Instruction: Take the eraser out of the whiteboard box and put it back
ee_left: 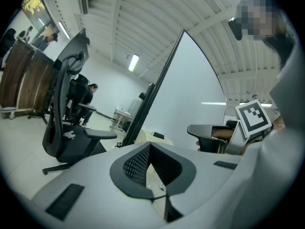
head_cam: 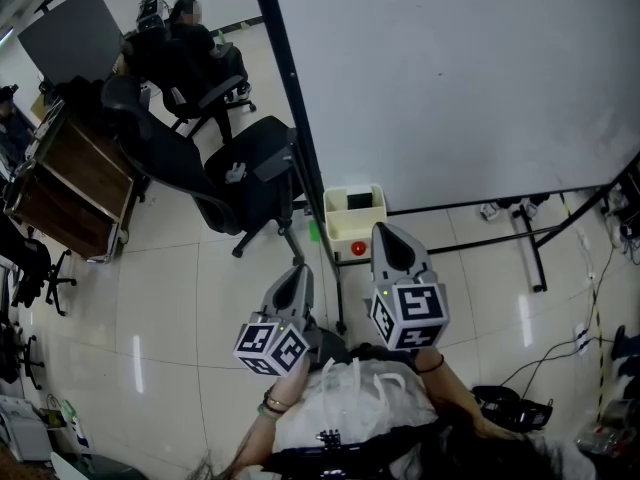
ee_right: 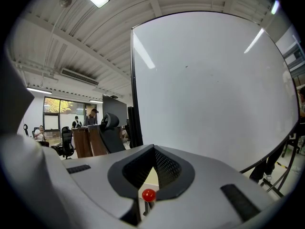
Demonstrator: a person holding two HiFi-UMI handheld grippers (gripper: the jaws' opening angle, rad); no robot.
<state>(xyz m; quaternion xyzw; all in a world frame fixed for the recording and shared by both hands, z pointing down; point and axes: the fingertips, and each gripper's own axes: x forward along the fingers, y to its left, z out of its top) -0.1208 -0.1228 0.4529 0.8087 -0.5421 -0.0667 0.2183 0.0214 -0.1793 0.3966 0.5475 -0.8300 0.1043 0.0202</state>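
Observation:
The cream whiteboard box (head_cam: 354, 218) hangs at the whiteboard's (head_cam: 460, 78) lower left corner, with the black eraser (head_cam: 358, 201) lying in it. A red knob (head_cam: 358, 249) sits on the box's front. My right gripper (head_cam: 385, 230) is shut and empty, just below and right of the box. My left gripper (head_cam: 298, 270) is also shut with nothing in it, lower and to the box's left. In the left gripper view the box (ee_left: 148, 136) and eraser (ee_left: 158, 136) show past the closed tips (ee_left: 150, 144). The right gripper view shows the knob (ee_right: 148, 194) below the closed tips (ee_right: 154, 149).
The whiteboard's black post (head_cam: 295, 118) runs down beside the box, and its stand legs (head_cam: 530, 238) spread over the tiled floor at right. Black office chairs (head_cam: 240, 168) and a wooden desk (head_cam: 70, 173) stand at left. Cables (head_cam: 560, 353) lie at lower right.

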